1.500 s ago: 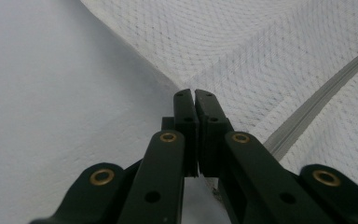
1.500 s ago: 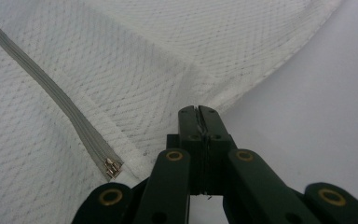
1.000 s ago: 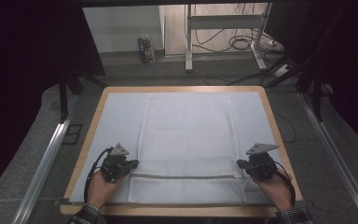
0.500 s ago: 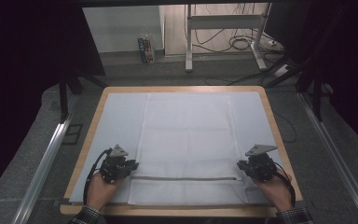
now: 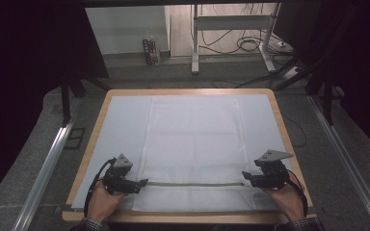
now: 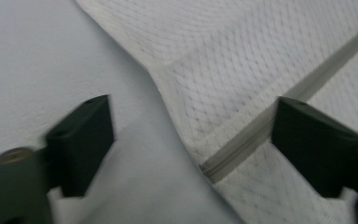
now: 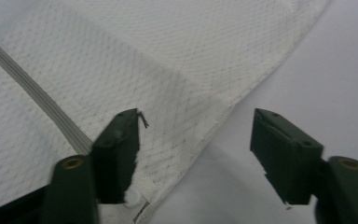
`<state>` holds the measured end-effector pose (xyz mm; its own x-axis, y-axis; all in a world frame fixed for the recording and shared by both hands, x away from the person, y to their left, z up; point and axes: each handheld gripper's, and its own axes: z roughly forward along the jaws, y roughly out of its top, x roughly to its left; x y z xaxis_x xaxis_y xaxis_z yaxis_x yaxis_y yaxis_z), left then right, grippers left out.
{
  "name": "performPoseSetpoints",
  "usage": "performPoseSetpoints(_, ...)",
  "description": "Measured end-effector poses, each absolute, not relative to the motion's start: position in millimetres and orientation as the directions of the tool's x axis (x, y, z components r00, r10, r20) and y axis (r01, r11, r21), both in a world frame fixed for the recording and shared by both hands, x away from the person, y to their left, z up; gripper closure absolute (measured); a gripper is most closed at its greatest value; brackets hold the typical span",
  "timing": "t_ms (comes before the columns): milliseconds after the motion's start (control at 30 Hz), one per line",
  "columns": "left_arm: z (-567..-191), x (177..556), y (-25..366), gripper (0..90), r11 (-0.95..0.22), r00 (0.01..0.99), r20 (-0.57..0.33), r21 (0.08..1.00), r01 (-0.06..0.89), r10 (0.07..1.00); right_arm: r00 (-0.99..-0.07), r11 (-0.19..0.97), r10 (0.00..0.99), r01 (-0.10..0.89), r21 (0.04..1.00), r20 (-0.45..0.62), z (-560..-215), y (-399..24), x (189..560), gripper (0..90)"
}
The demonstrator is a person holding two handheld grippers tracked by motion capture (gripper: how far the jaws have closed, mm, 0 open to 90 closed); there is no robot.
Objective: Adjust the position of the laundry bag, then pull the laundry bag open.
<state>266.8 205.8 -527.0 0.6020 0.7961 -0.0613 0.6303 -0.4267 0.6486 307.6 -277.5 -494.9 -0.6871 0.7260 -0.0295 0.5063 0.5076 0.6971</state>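
A white mesh laundry bag point(image 5: 193, 144) lies flat in the middle of a pale blue mat point(image 5: 120, 125) that covers a wooden-edged table point(image 5: 278, 113); a grey zipper point(image 5: 192, 184) runs left to right across the bag's near end. The left gripper point(image 5: 142, 182) sits at the bag's near-left edge and the right gripper point(image 5: 244, 176) at its near-right edge, each at one end of the zipper. Both sets of black jaws have just been opening and now stand apart, with the bag's edge lying loose between them and not pinched. One risk, as a judgement: the fabric near each edge looks slightly puckered, so pulling away carelessly could snag the mesh on a jaw corner and drag the bag askew. A fresh grip taken too shallow might also slip off the thin hem. The bag is a soft, rectangular, honeycomb-textured net, semi-sheer, with a stitched border; the zipper tape is smooth and ribbed; the mat looks matte and faintly grained; the jaws are hard, blocky plastic.
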Motion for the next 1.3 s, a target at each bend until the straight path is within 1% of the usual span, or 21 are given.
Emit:
performPoseSetpoints(67, -526.4, 266.3, 205.1, 6.0, -0.431, 0.607, -0.051, 0.656, 0.619, 0.793, -0.691, 0.502, 0.723, 0.511, 0.697, -0.015, -497.8, -278.3, 309.3, 18.2)
performPoseSetpoints(133, -527.0, 266.6, 205.9, 4.1, -0.425, 0.611, -0.057, 0.667, 0.612, 0.790, -0.696, 0.525, 0.717, 0.516, 0.676, -0.025, -501.5, -278.0, 310.9, 13.7)
performPoseSetpoints(267, -529.9, 268.0, 208.3, 2.0, -0.416, 0.607, -0.058, 0.676, 0.608, 0.793, -0.707, 0.531, 0.707, 0.516, 0.673, -0.015, -503.8, -277.9, 313.0, 8.6)
performPoseSetpoints(533, -529.8, 268.2, 211.7, 1.5, -0.395, 0.596, -0.059, 0.696, 0.600, 0.801, -0.712, 0.528, 0.701, 0.501, 0.686, -0.019, -504.3, -278.4, 313.2, 6.2)
performPoseSetpoints(700, -530.5, 268.4, 210.6, 1.7, -0.409, 0.600, -0.043, 0.692, 0.594, 0.799, -0.724, 0.530, 0.689, 0.486, 0.695, -0.019, -504.8, -276.7, 312.9, 2.9)
performPoseSetpoints(933, -530.2, 267.6, 210.4, 1.9, -0.418, 0.605, -0.032, 0.695, 0.586, 0.795, -0.740, 0.530, 0.672, 0.474, 0.703, -0.008, -503.4, -275.9, 310.8, 0.9)
performPoseSetpoints(1067, -530.4, 267.6, 210.3, 1.9, -0.422, 0.606, -0.027, 0.693, 0.584, 0.795, -0.748, 0.538, 0.663, 0.474, 0.697, -0.003, -503.5, -276.4, 308.6, 0.0)
performPoseSetpoints(1300, -528.7, 266.6, 210.0, 2.2, -0.421, 0.604, -0.014, 0.704, 0.572, 0.797, -0.752, 0.578, 0.658, 0.468, 0.669, -0.042, -504.8, -280.3, 299.1, 0.0)
